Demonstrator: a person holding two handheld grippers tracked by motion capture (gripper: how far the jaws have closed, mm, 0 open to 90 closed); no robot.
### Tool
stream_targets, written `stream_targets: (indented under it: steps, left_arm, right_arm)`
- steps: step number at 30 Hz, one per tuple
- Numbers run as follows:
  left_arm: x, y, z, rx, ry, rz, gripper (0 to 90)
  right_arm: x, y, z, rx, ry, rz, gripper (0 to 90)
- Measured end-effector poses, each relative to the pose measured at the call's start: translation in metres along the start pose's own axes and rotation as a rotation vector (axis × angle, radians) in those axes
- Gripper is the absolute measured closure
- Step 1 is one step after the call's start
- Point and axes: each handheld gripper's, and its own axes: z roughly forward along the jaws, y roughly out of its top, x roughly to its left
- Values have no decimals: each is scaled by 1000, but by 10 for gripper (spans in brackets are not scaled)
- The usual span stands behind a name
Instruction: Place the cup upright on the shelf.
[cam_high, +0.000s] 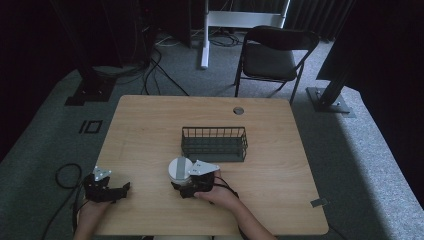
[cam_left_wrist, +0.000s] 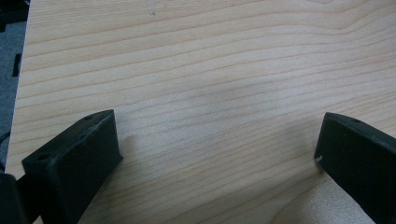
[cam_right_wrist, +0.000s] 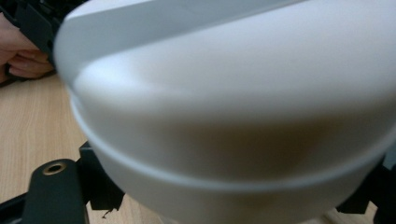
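Note:
A white round container (cam_high: 178, 169) with a lid stands on the wooden table (cam_high: 145, 125), in front of a dark wire basket (cam_high: 214, 150). My right gripper (cam_high: 182, 185) comes at it from the right, its jaws on either side of the container's lower body and shut on it. In the right gripper view the container (cam_right_wrist: 233, 116) looms very close and blurred between the jaws of that gripper (cam_right_wrist: 224, 196). My left gripper (cam_high: 122, 190) rests low at the table's front left corner. Its jaws stand wide apart in the left gripper view (cam_left_wrist: 217, 149), with bare wood between them.
The basket holds nothing I can see. A round cable hole (cam_high: 238, 110) sits near the table's far edge, and a folding chair (cam_high: 272, 55) stands beyond it. In the right gripper view the other hand (cam_right_wrist: 21, 56) shows at far left.

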Motion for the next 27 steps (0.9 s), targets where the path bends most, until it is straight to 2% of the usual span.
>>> stream_targets:
  steps: [2,4,9,14,17,22,27]
  left_arm:
    - [0,0,0,0,0,0,1]
    - [0,0,0,0,0,0,1]
    - [0,0,0,0,0,0,1]
    - [0,0,0,0,0,0,1]
    - [0,0,0,0,0,0,1]
    - [0,0,0,0,0,0,1]
    - [0,0,0,0,0,-1,1]
  right_arm:
    - [1,0,-1,2,1,5,176]
    - [1,1,-1,6,-1,-11,177]
    - [2,7,-7,-6,-3,13,178]
    - [3,13,-12,-2,4,5,177]
    - [3,19,-16,-19,-4,18,178]
    - [3,24,-21,-11,-2,22,178]
    - [2,32,-29,-27,-2,41,178]
